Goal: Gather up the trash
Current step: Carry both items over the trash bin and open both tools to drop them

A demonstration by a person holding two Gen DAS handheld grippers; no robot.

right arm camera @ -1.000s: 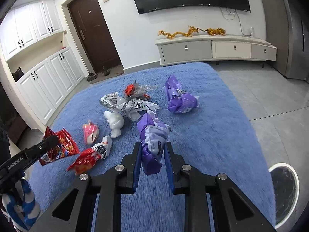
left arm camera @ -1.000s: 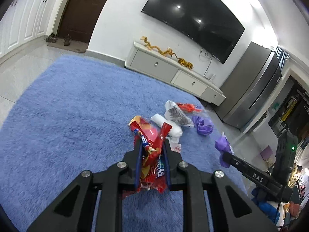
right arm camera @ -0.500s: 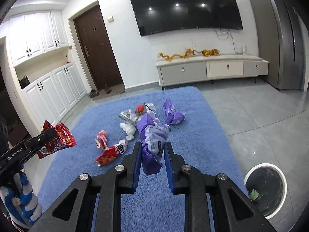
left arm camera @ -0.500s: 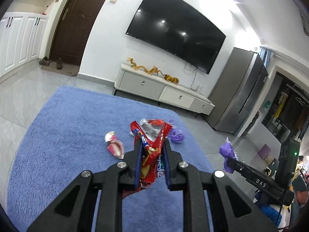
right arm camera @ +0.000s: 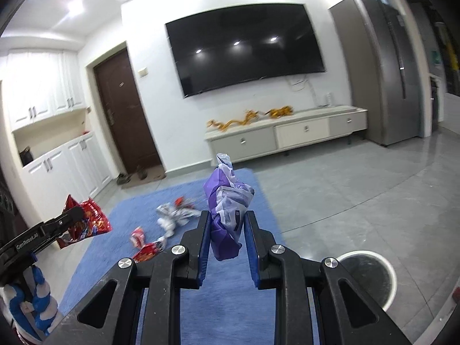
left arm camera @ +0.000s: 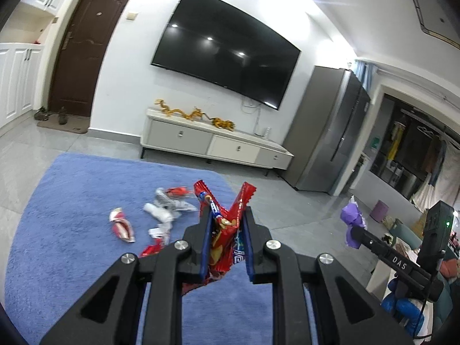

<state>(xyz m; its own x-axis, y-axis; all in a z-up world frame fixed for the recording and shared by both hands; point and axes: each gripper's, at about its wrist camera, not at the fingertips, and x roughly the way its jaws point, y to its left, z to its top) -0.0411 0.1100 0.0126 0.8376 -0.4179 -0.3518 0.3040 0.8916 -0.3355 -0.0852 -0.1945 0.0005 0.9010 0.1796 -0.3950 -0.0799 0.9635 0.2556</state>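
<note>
Both raised high above the blue rug (left arm camera: 72, 201) now: left gripper (left arm camera: 227, 221) clamped on red snack bag (left arm camera: 224, 230), right gripper (right arm camera: 225, 224) clamped on purple wrapper (right arm camera: 227, 210). Remaining litter (right arm camera: 172, 218) now far below on rug; white bin (right arm camera: 371, 279) beside rug, probably next.

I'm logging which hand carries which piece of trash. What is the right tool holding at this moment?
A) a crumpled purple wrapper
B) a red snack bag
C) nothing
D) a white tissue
A: in the right wrist view the right tool is closed on the crumpled purple wrapper, while the red snack bag sits in the left tool.
</note>
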